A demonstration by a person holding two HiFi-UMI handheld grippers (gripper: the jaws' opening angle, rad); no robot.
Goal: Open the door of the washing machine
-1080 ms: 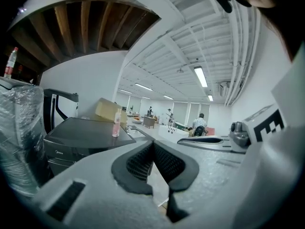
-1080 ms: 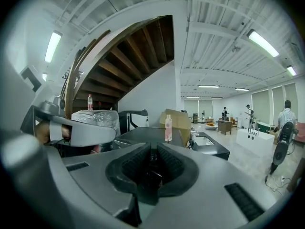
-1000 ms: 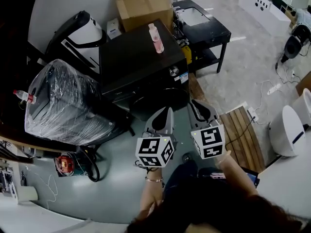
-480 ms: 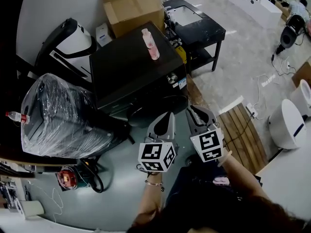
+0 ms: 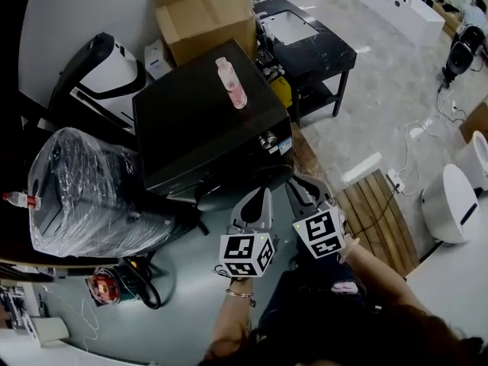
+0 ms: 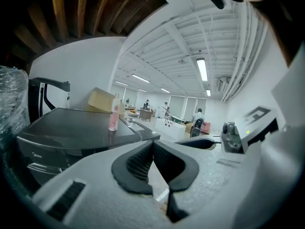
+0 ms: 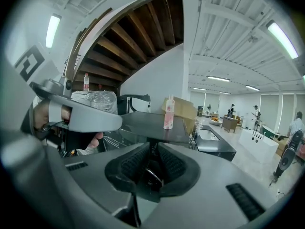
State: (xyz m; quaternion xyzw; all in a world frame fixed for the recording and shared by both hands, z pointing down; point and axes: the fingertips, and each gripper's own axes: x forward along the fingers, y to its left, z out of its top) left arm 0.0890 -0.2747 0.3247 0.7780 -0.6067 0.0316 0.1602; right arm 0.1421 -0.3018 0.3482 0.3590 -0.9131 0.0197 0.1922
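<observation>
Washing machine [image 5: 206,120] stands on the floor, and its front door [image 5: 229,194] looks closed. I judge the step to be the approach. Both claws hover near this door. The left claw [image 5: 261,195] is closed and empty. The right claw [image 5: 296,185] has just been opening and is partly apart, holding nothing. Next, a claw must catch the door's edge and pull.

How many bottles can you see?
2. A pink bottle stands on top of the washing machine; a red-capped bottle is at the far left, beside the plastic-wrapped bundle. Others may be hidden.
</observation>
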